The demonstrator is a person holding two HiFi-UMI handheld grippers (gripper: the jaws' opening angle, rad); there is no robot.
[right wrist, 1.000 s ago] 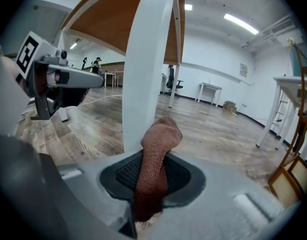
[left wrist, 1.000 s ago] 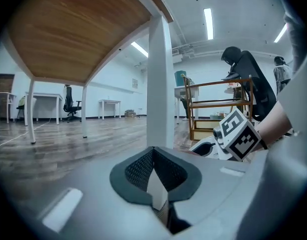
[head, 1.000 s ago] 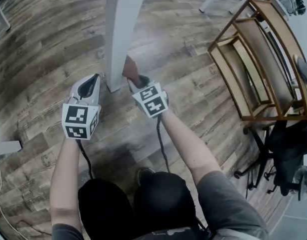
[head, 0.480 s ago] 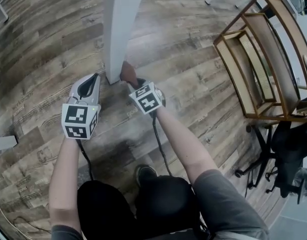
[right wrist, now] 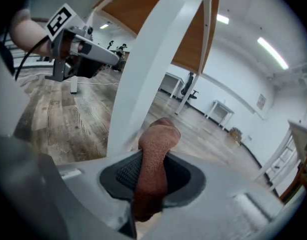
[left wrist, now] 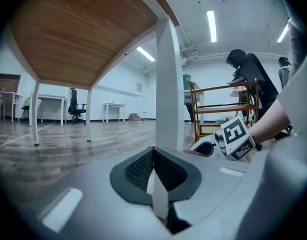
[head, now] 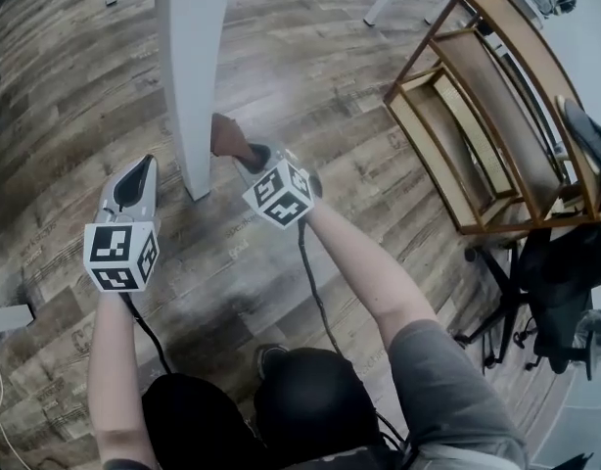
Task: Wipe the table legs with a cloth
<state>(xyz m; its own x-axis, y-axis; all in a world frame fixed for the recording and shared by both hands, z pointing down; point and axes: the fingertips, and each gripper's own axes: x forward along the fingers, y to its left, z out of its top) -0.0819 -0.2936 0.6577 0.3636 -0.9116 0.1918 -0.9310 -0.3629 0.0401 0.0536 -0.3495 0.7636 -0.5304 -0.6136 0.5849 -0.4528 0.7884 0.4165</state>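
**A:** Wood planks everywhere, a grey-brown floor [head: 310,76]. There's a white table leg [head: 193,67] standing on it, with the wooden tabletop [left wrist: 83,39] overhead. A wooden rack [head: 477,116] sits off toward the floor's right edge, well apart from the leg.

**B:** ok, and the tools?

**A:** The left gripper [left wrist: 157,181] hangs low, just left of the leg's foot. Its jaws are pinched together with nothing in them. The right gripper [right wrist: 148,179] is on the leg's other side, clamped on a rust-brown cloth [right wrist: 152,154].

**B:** where's the cloth exactly?

**A:** It pokes out past the jaws, its end right up against the leg's right face, low down near the floor.
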